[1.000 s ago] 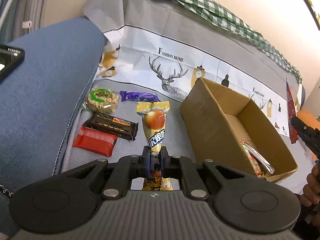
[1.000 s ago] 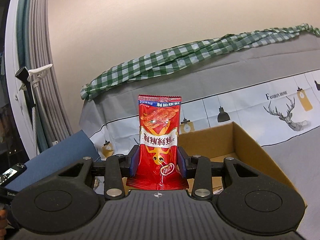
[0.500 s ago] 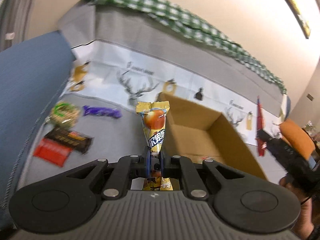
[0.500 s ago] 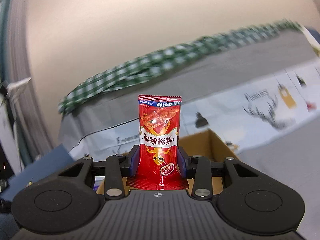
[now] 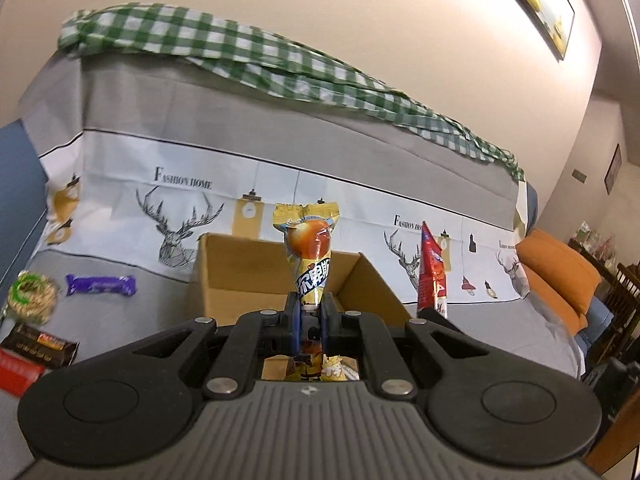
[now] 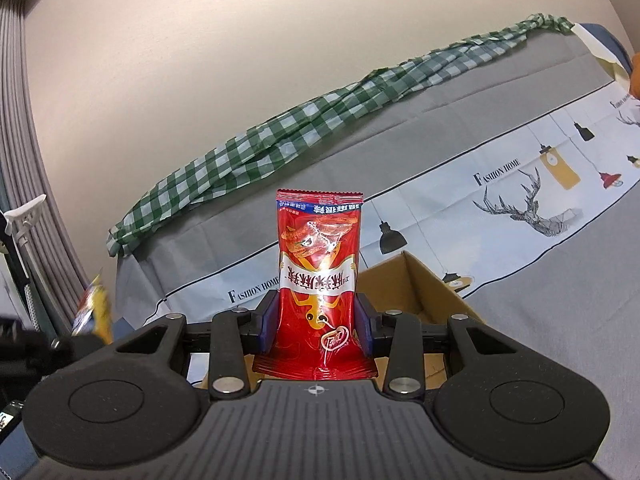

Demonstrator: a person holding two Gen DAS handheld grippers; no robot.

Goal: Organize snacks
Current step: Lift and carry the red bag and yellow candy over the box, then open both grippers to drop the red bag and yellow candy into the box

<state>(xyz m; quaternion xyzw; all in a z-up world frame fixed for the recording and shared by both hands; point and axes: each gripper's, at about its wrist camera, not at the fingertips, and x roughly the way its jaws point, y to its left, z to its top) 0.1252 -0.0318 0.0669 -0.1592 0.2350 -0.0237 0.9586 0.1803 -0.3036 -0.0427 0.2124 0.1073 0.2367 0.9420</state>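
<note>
Left jaws [image 5: 308,314] pinch yellow packet [image 5: 309,256] by its narrow tail, near the box [image 5: 240,272]; right jaws [image 6: 316,326] clamp red packet [image 6: 318,276]. Risk: thin pinch slips, packet drops outside box.

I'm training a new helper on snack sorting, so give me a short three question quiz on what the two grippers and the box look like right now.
1. True or false: the left gripper is shut on a yellow cone-shaped snack.
2. What does the right gripper hold? A) purple bar B) red snack packet C) nothing
3. Fill in: the open container on the couch ahead of both grippers is a cardboard ____.

Key: 1 true; 2 B; 3 box. The purple bar lies on the couch left of the box.
</note>
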